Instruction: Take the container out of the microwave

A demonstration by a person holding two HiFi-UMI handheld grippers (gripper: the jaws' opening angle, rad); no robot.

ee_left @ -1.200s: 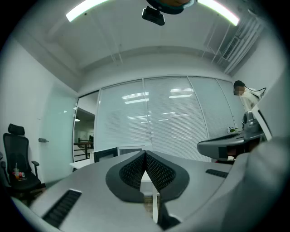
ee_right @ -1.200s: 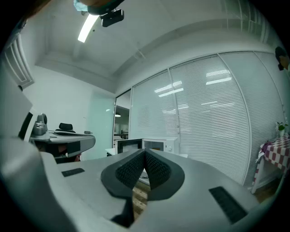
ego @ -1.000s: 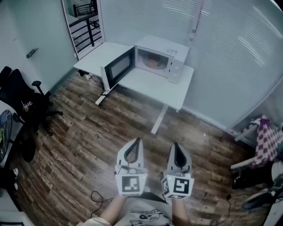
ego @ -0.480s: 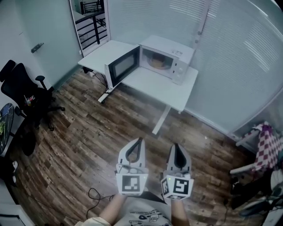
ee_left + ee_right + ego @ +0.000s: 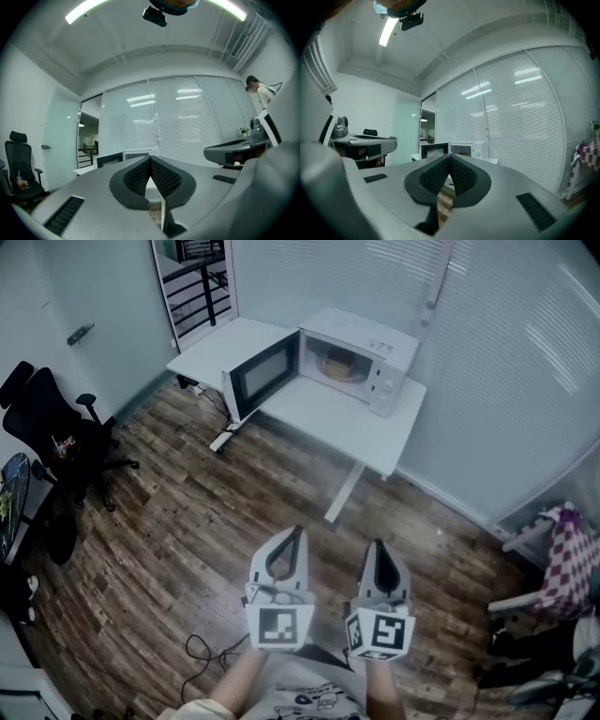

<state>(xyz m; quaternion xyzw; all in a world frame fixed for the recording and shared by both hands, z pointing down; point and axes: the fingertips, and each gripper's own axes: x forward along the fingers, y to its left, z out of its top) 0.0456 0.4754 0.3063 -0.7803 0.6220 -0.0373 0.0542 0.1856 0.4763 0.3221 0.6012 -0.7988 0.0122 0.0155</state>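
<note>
Though shifted slightly against the microwave [image 5: 352, 357] since a second ago, still stands well apart from it. Keeps left gripper [image 5: 298, 534] and right gripper [image 5: 377, 546] pressed together, empty. Leaves the container [image 5: 339, 365] inside the microwave, beside its open door [image 5: 265, 376]: approach only, no reach yet.

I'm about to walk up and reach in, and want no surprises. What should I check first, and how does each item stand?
1. Access: ok, the door of the microwave stands swung wide.
2. Load present: ok, the container sits inside the cavity.
3. Left side free: ok, the left gripper is shut on nothing.
4. Right side free: ok, the right gripper is shut, empty.
5. Jaws ready to grasp: not ok, both pairs are closed.
6. Reach: not ok, the table lies across the floor from both grippers.
</note>
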